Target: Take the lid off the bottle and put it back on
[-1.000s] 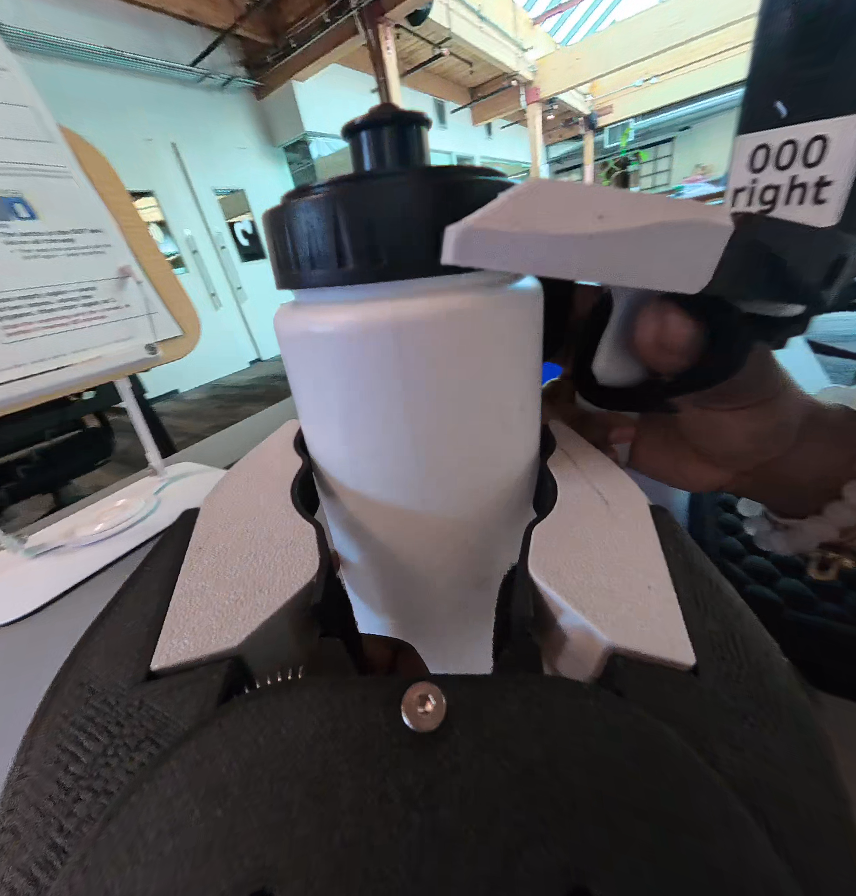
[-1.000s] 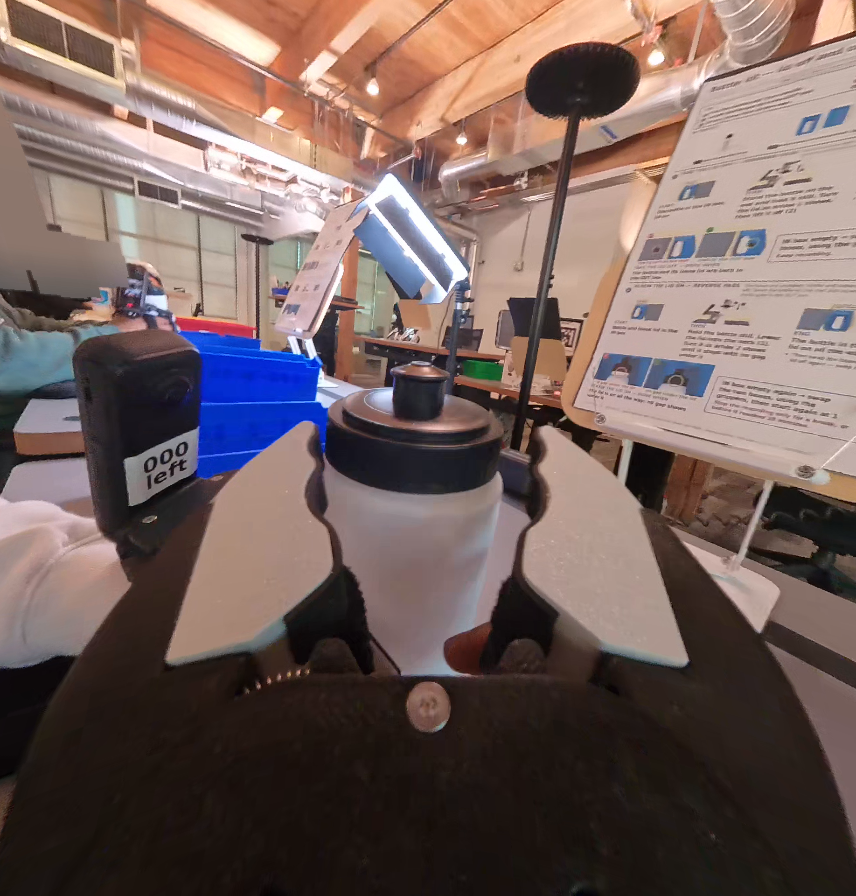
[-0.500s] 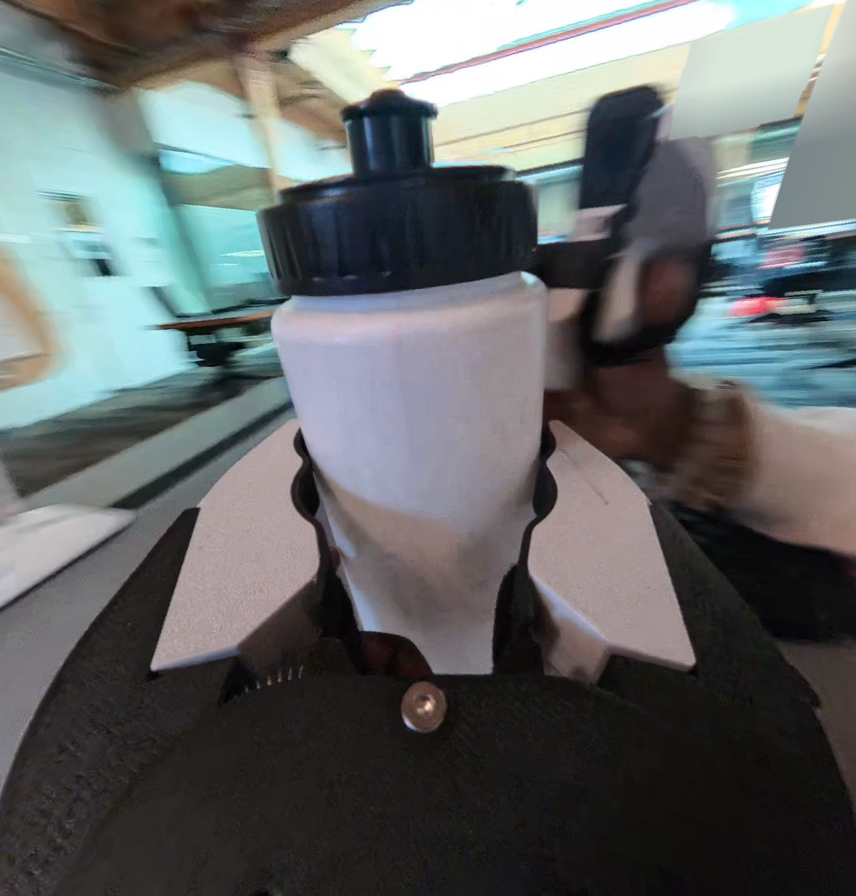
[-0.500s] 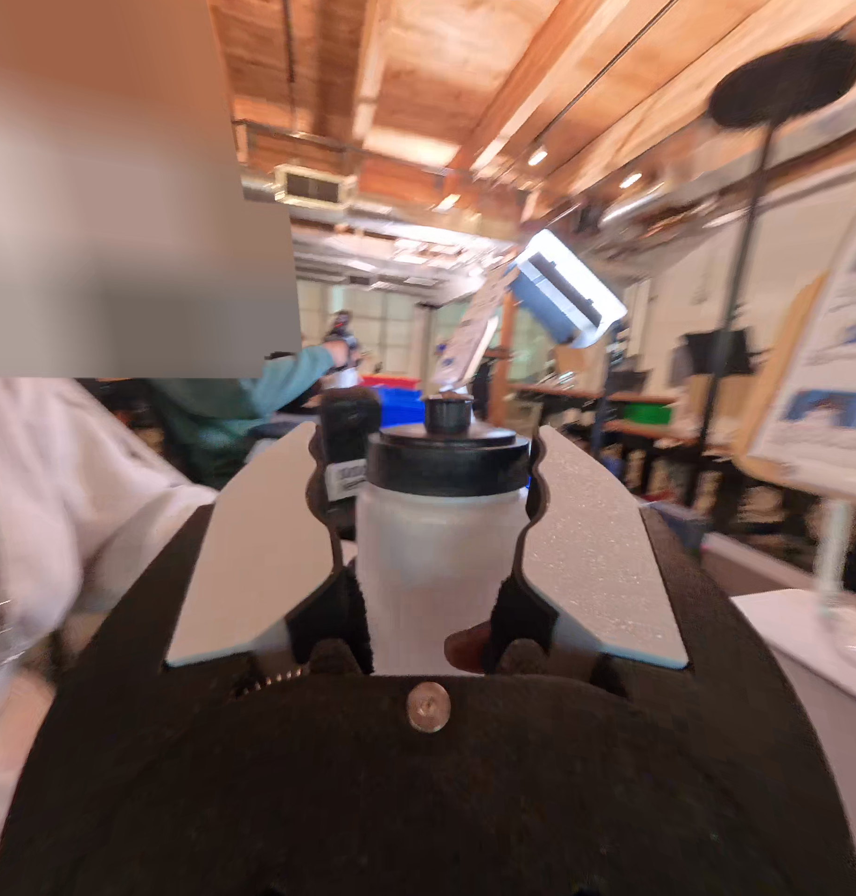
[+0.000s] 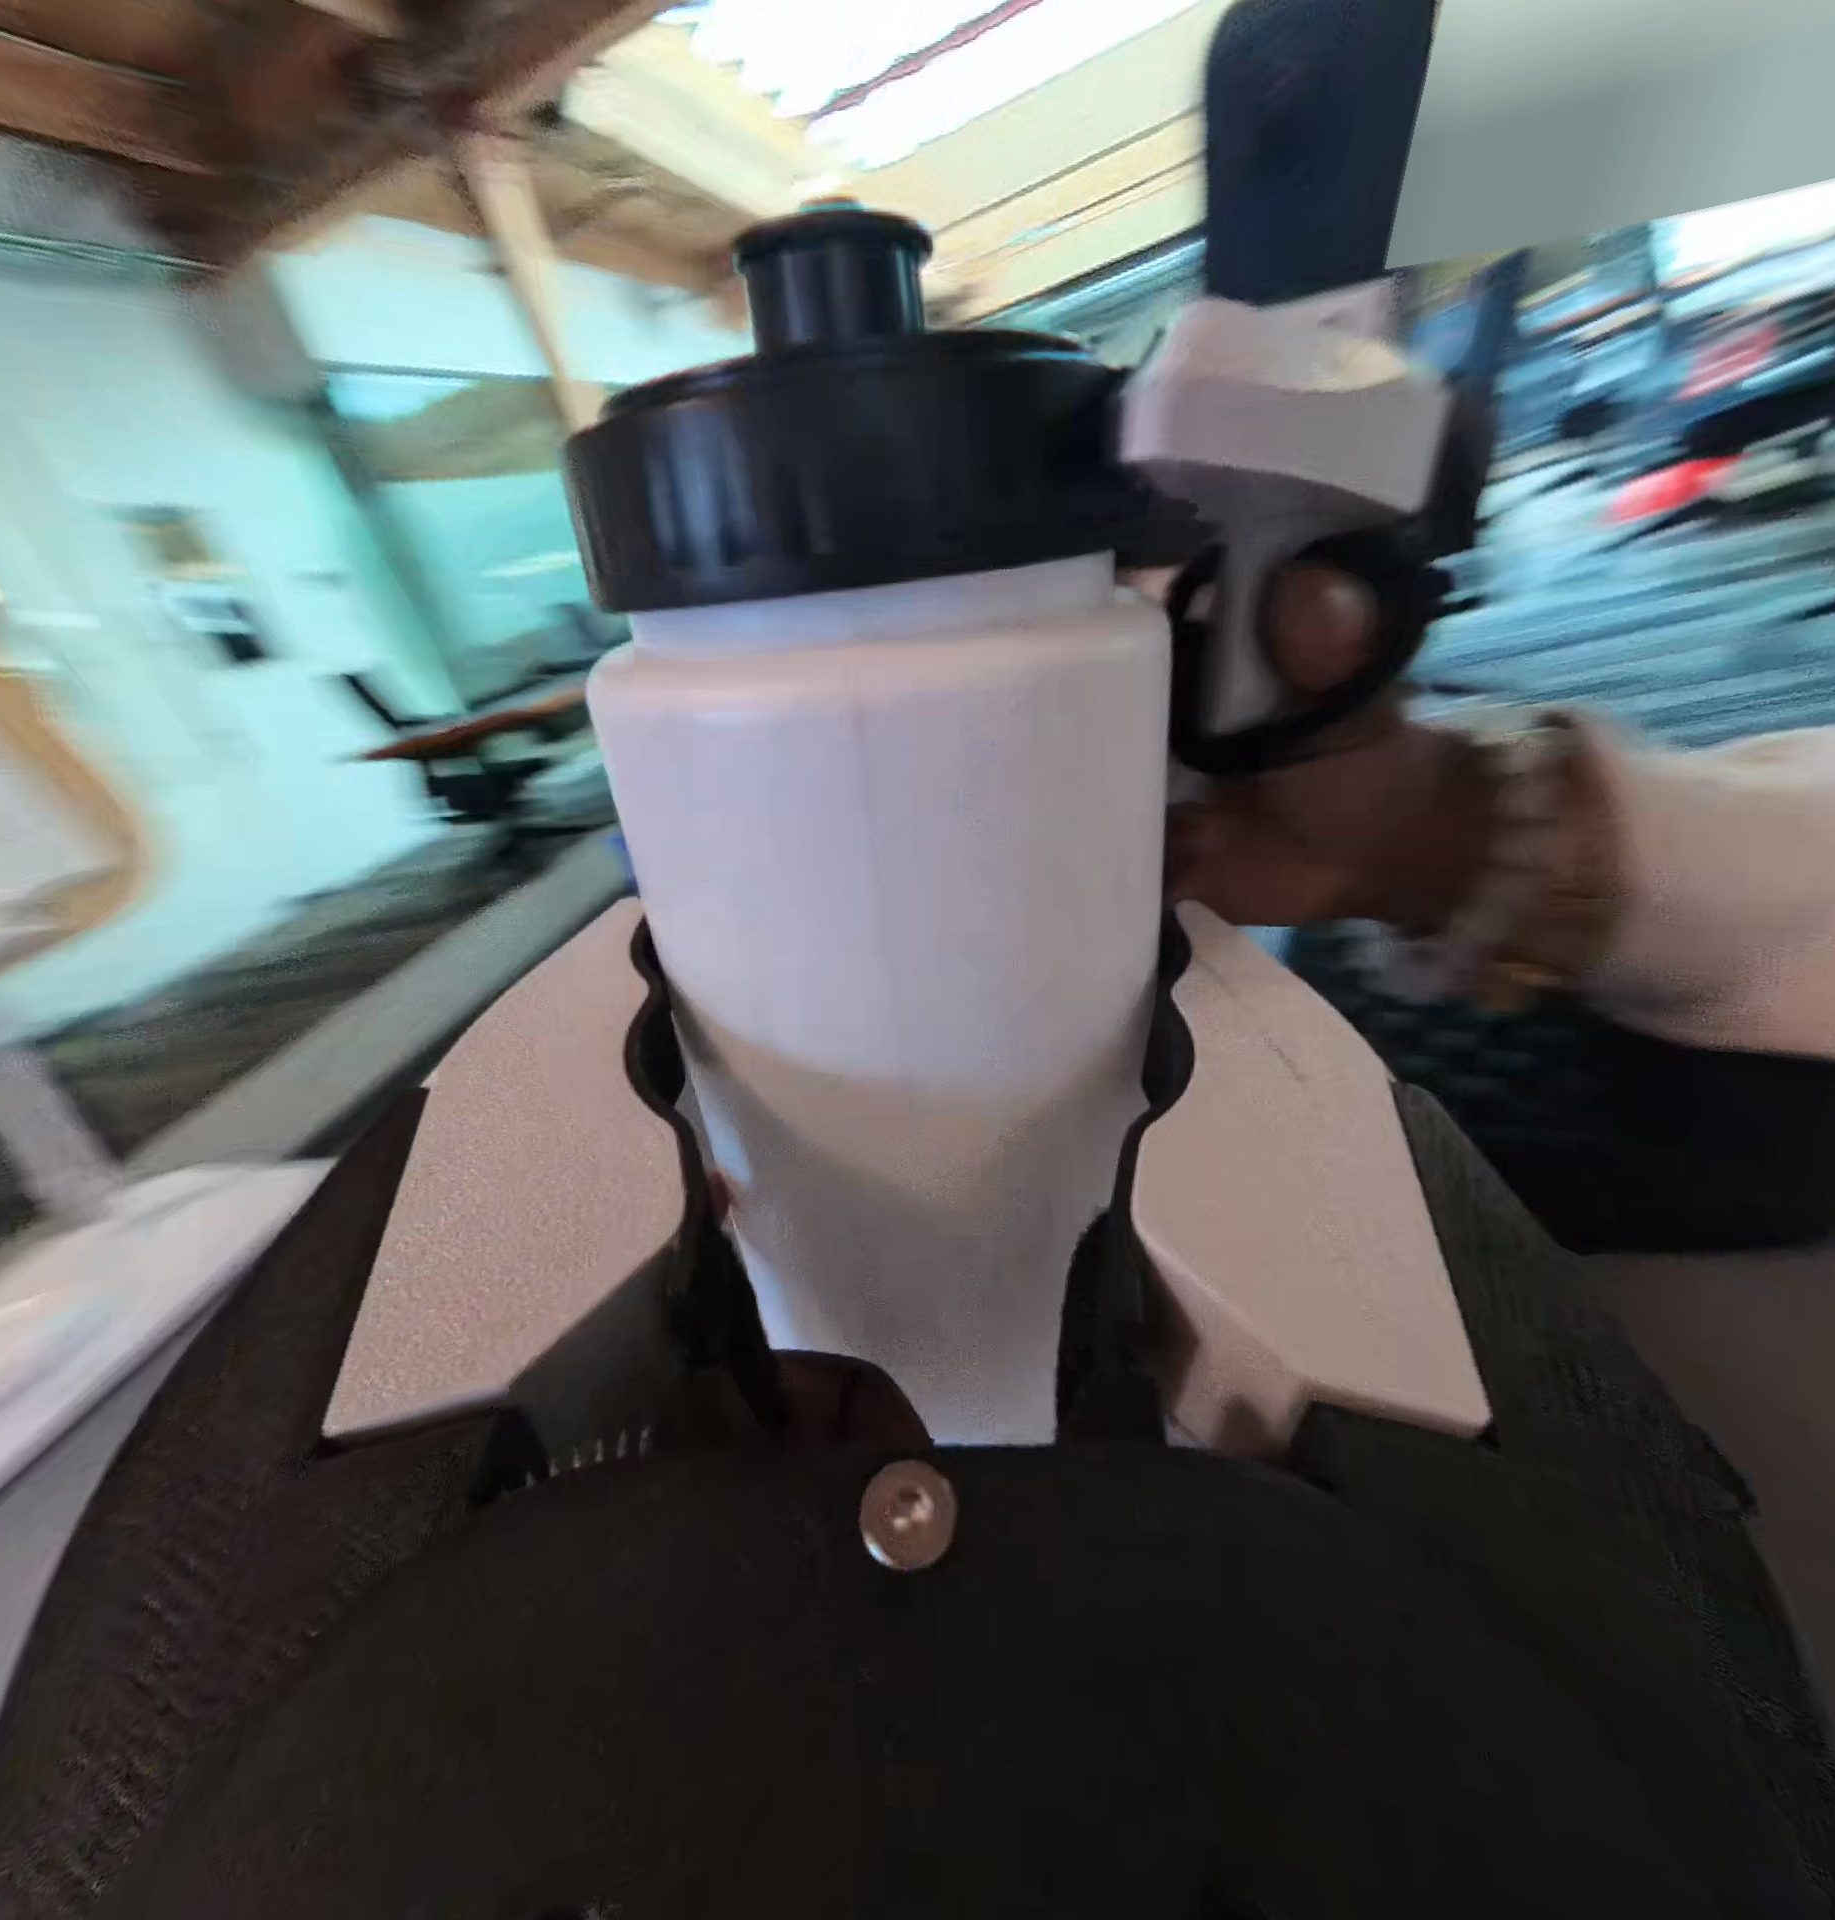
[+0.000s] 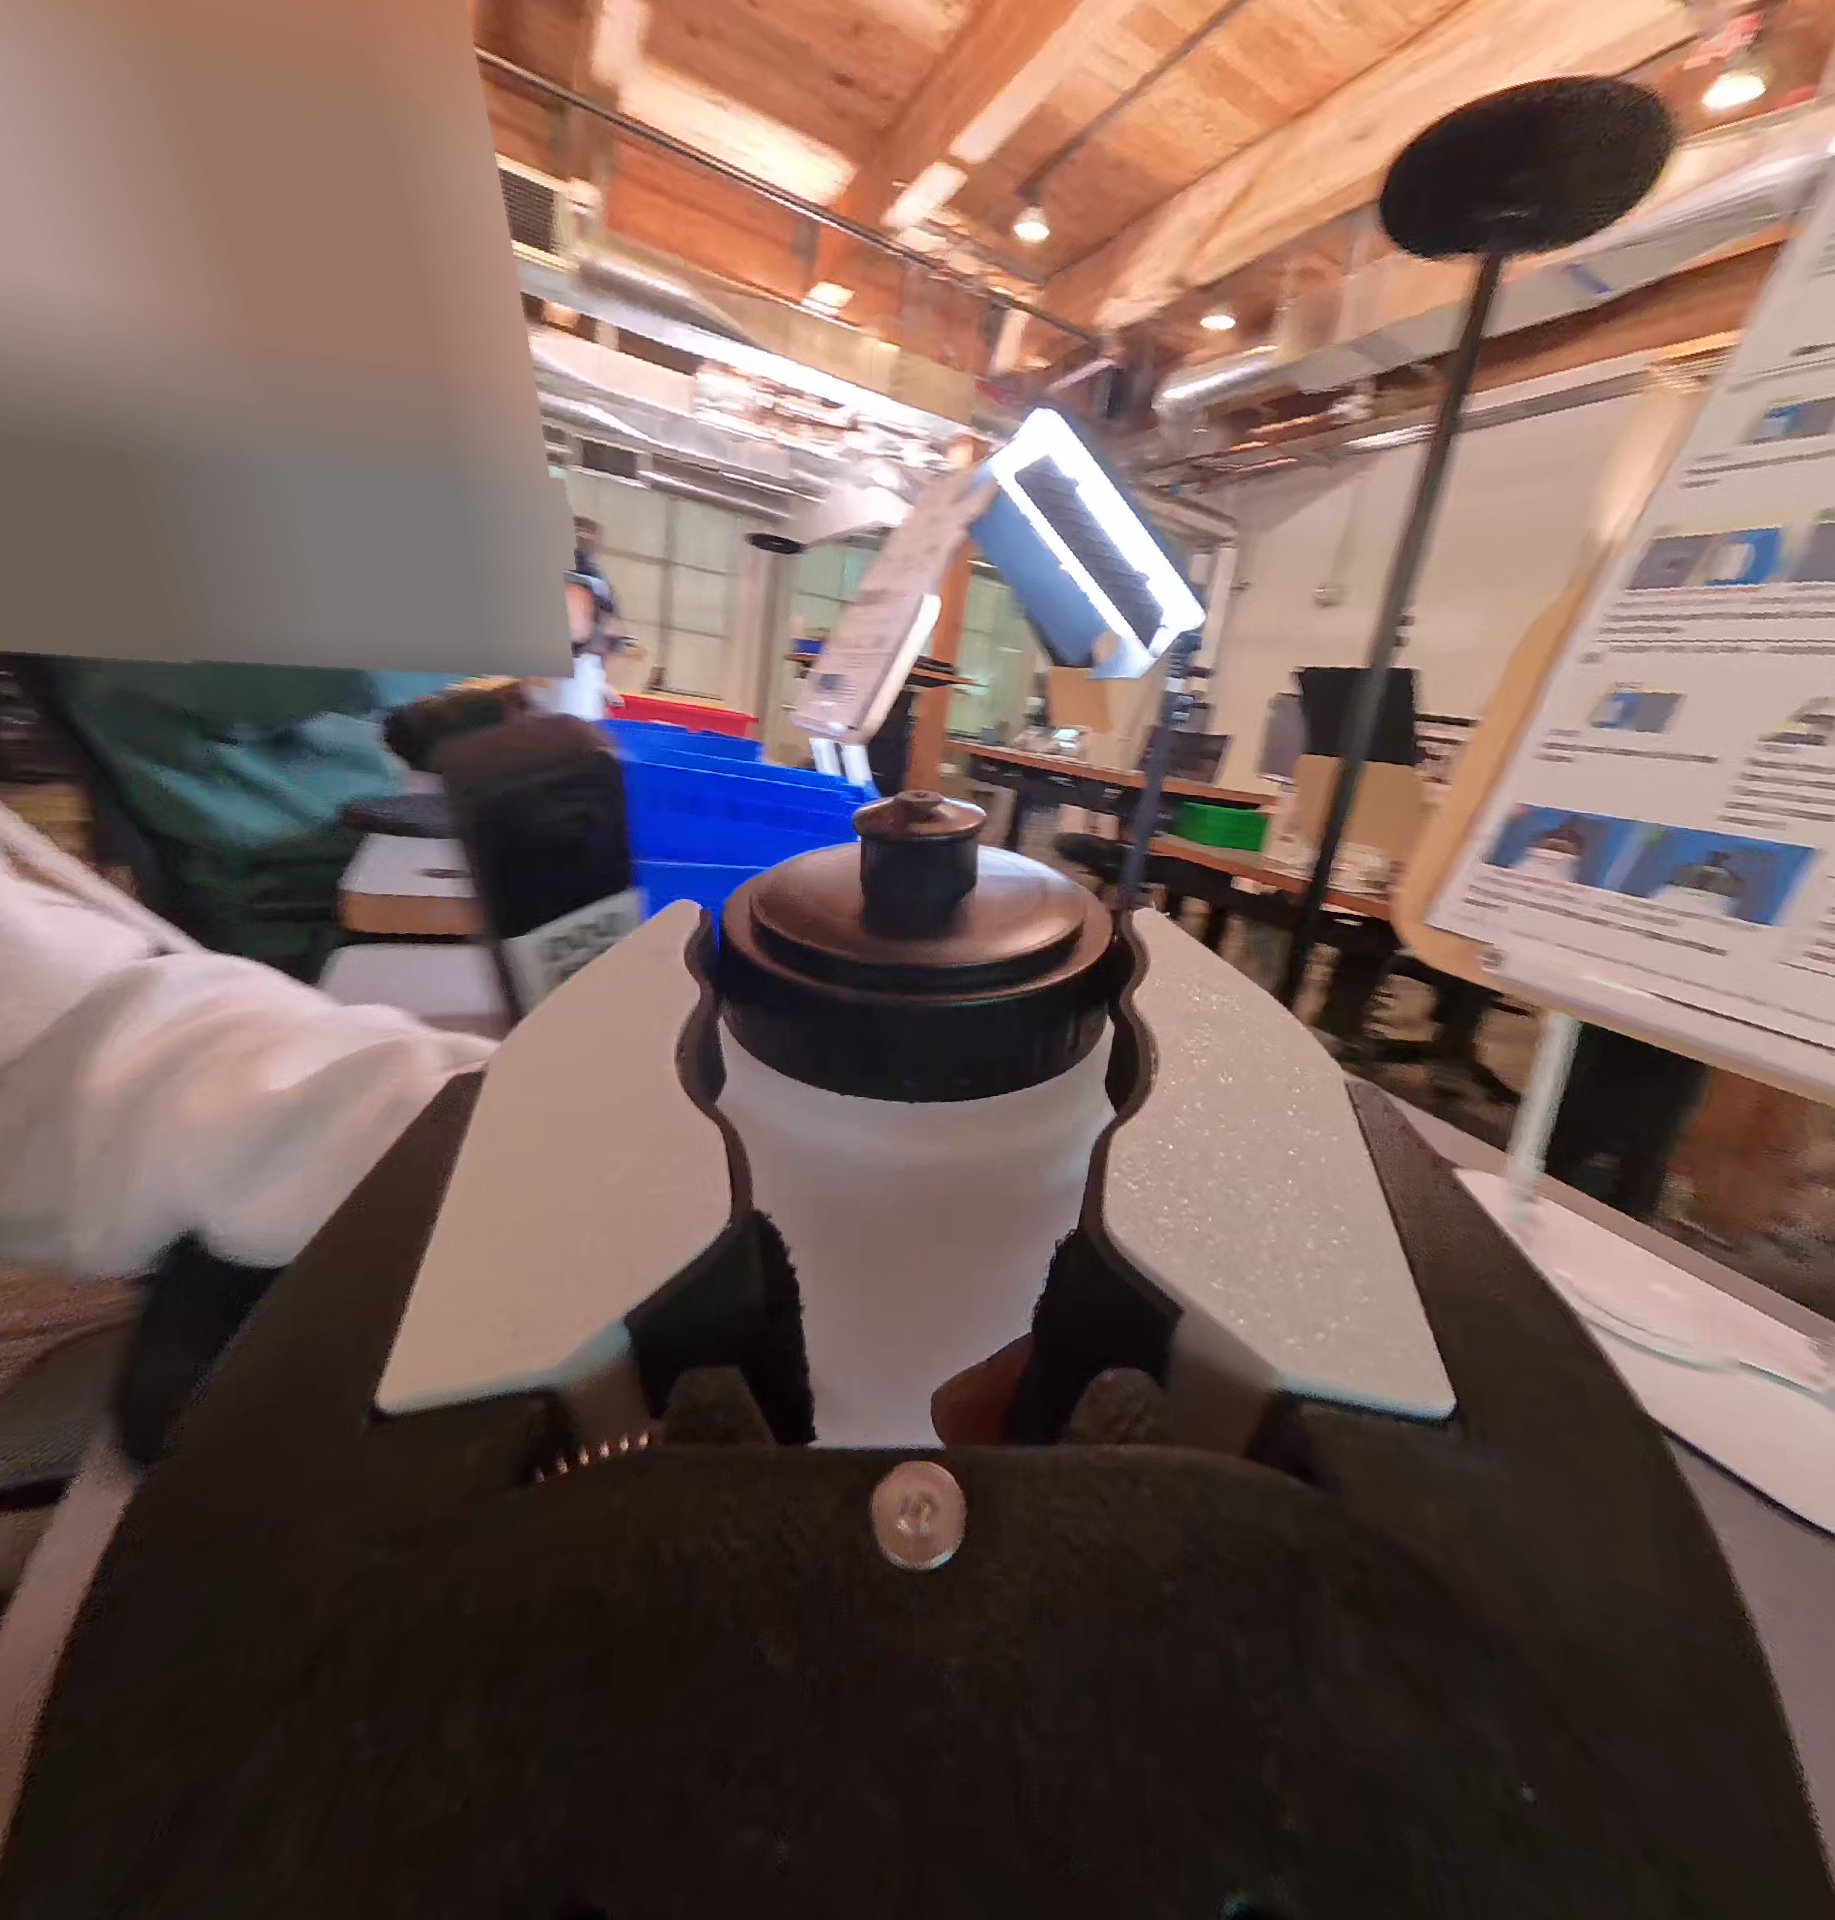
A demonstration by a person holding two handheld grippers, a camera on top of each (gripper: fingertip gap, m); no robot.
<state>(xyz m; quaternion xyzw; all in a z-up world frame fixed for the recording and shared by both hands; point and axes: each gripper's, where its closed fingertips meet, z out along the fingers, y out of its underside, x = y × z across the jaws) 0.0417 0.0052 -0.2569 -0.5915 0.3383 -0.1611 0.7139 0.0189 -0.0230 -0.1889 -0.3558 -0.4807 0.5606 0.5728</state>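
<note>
White plastic squeeze bottle (image 5: 882,831) stands upright, held off the bench; its base is hidden behind the claw bodies, so whether it touches anything below cannot be told. Black screw lid (image 5: 851,478) with a pull spout sits on the neck, a narrow band of white neck showing under its skirt. Judged handling: thin-walled, probably light and somewhat squashy in the body, smooth and inclined to slip; the lid is stiff, ribbed round its rim, and the better place to take hold for turning. Body should be held low and firmly but not crushed. Left claw (image 5: 908,1049) is clenched on the lower body of the bottle, both fingers pressed against its sides. Right claw (image 6: 913,997), seen in its own view, brackets the lid (image 6: 918,987) and shoulder of the bottle (image 6: 918,1216), fingers touching or just beside the lid rim; full closure on it cannot be told. In the left wrist view the right claw (image 5: 1277,416) lies at the lid's right side with a hand (image 5: 1339,821) behind it. Against one second ago: the right claw then sat lower, wide around the bottle body; it has risen to lid height and narrowed. Background is blurred now, so the rig is moving. An instruction board (image 6: 1723,727) stands on the bench (image 6: 1775,1558) at right.
</note>
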